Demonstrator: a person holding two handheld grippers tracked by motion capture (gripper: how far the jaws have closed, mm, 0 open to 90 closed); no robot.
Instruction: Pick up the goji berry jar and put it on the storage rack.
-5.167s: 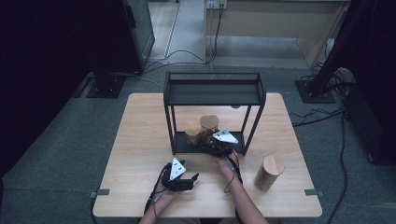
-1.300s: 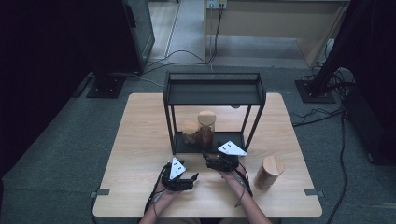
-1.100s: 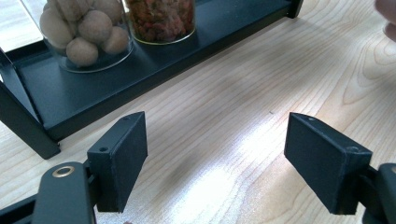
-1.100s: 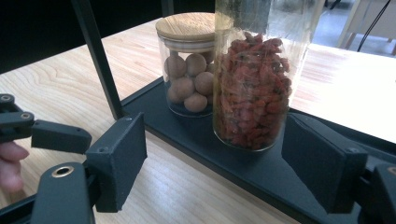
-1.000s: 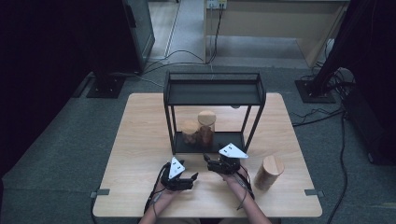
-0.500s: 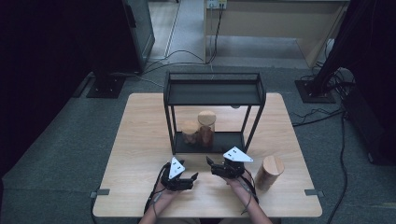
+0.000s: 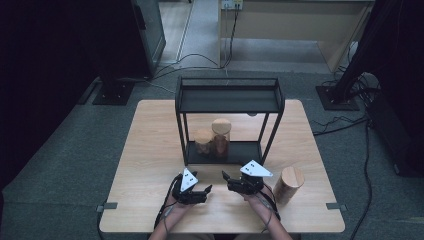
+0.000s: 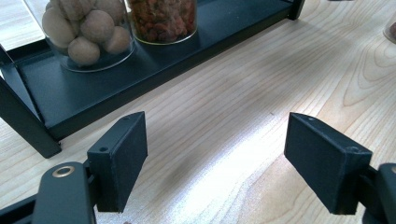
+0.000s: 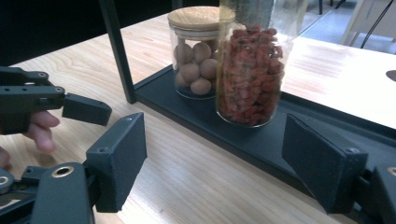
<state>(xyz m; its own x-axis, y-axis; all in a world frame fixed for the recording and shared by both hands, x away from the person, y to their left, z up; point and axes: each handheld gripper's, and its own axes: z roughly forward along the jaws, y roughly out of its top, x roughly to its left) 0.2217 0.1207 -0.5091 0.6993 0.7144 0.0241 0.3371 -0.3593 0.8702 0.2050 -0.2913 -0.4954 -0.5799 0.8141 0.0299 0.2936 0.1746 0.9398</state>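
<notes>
Jar (image 9: 250,70) holds red berries, glass clear.

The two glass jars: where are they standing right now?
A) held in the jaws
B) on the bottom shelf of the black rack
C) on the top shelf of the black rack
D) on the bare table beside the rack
B: the jar of round nuts and the jar of red berries stand side by side on the black rack's bottom shelf.

light wood table (image 7: 150,150) sits on grey carpet (image 7: 65,165). black stand base (image 7: 112,92) at 10 o'clock, another (image 7: 337,97) at 2. beige cabinet (image 7: 300,25) at 12 to 1 with a wall socket (image 7: 232,4); black cables (image 7: 200,62) run across the floor. left side dark.
</notes>
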